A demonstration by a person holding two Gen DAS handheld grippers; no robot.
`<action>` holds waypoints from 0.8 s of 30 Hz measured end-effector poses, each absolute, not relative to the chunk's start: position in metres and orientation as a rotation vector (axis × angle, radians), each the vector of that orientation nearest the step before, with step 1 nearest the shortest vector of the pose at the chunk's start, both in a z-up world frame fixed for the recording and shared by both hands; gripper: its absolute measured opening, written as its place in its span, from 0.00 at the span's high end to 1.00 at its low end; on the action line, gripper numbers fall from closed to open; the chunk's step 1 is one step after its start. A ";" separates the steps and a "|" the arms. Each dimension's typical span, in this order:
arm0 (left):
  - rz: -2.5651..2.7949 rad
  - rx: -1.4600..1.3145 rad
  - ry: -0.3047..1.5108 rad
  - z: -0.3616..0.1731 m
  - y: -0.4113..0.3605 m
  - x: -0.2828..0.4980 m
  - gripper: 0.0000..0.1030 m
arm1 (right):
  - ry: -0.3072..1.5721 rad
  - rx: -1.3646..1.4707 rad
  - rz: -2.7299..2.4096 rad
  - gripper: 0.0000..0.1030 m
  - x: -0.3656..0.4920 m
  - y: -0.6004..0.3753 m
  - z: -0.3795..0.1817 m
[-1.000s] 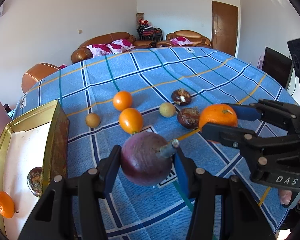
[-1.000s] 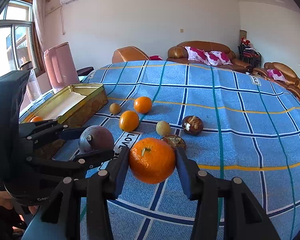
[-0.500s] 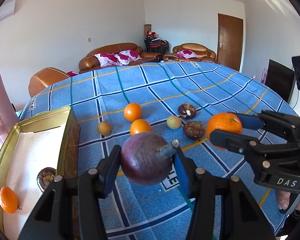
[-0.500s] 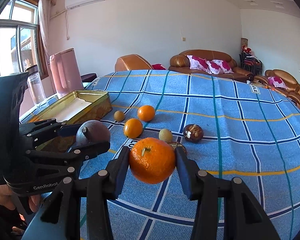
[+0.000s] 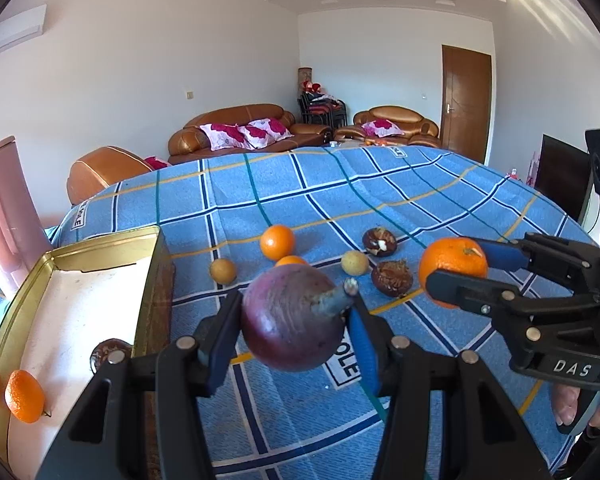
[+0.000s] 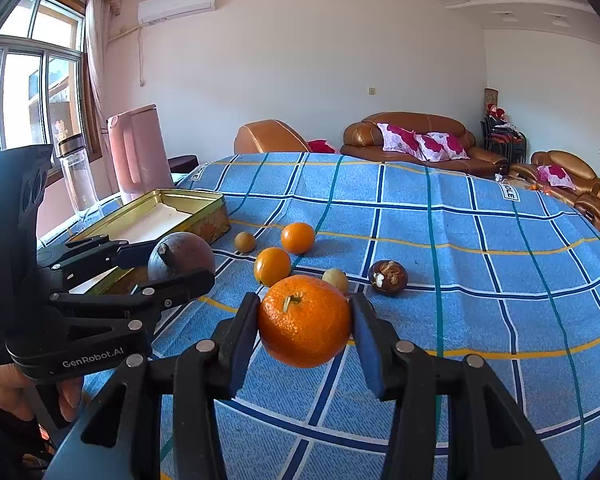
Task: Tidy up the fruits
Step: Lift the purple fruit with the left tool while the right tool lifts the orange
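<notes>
Leftmost, in the left wrist view, a gold tin (image 5: 100, 240) stands open on the tabletop (image 5: 440, 184), its white floor already carrying a small orange (image 5: 24, 396) and a dark brown fruit (image 5: 106, 354) near the wall. Beside it, the left claw (image 5: 290, 332) is clamped on a purple round fruit (image 5: 294, 316), both blue pads pressing its flanks, the stalk stub pointing up and right; the fruit hangs clear above the blue checked cloth (image 5: 300, 420). Further right, loose fruit lies on the cloth: a small yellow-brown fruit (image 5: 223, 271), two oranges (image 5: 277, 242), one half hidden behind the purple fruit, a pale round fruit (image 5: 354, 263) and two dark husked fruits (image 5: 380, 242). At far right, the right claw (image 6: 305, 330) is clamped on a large orange (image 6: 304, 320), stalk end up, likewise held off the cloth.

Step in hand, as judged: carrying both held fruits to the tin. To do it well, the left claw should go first, since the tin lies on its side; pass over the near wall, not against it; lower until the fruit almost rests on a bare patch of the floor, apart from the pieces already inside, and only then part the pads, because round fruit rolls. The right claw should wait clear of the left, so that the two do not meet above the tin
</notes>
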State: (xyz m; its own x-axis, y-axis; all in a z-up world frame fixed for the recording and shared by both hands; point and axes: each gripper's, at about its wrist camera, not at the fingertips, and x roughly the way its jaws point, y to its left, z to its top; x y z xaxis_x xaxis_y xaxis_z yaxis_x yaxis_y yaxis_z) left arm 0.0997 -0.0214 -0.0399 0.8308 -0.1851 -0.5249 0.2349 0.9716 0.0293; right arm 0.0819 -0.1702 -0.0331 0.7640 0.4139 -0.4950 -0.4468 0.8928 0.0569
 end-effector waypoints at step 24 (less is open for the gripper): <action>-0.208 0.079 0.474 -0.034 -0.019 0.087 0.48 | 0.465 -0.068 0.467 0.54 0.073 -0.172 -0.029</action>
State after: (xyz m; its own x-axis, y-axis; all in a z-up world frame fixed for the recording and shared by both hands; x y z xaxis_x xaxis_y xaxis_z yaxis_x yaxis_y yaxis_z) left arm 0.0871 -0.0185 -0.0338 0.8691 -0.1801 -0.4608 0.2165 0.9759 0.0269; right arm 0.0727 -0.1719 -0.0287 0.7906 0.4184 -0.4470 -0.4490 0.8926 0.0413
